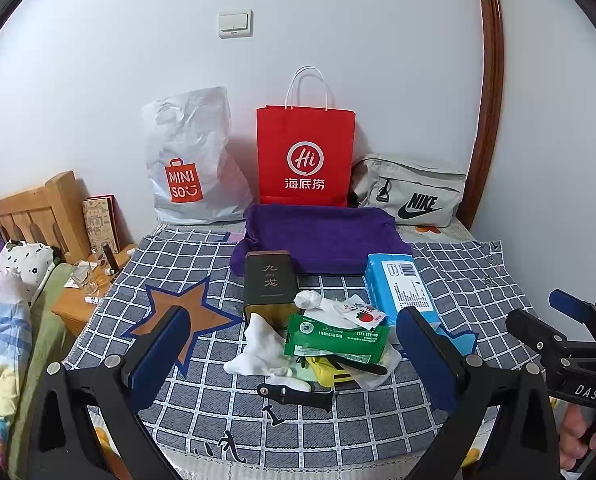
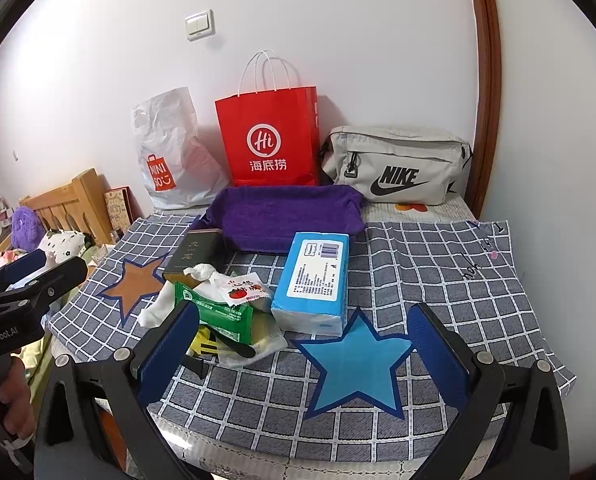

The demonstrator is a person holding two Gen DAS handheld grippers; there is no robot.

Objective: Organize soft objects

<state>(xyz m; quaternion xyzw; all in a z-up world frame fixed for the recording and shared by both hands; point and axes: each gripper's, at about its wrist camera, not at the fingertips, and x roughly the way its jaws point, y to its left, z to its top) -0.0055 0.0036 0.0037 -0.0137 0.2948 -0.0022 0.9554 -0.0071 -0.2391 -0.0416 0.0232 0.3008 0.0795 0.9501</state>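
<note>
Hovering side by side above the near edge of a checked cloth, the left gripper and right gripper hang with jaws released, empty. Bags along the far edge read MINISO, Hi and NIKE. Crumpled tissues and a blue tissue pack lie mid-cloth before an empty purple tray.

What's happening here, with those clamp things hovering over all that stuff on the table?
A person holds a two-finger gripper in each hand to sort soft things. Both the left gripper and the right gripper are open and hold nothing. A pile sits on the checked cloth: a green packet, white tissue, a dark box and a blue tissue pack. Behind them lies a purple towel, with three bags against the wall.
</note>
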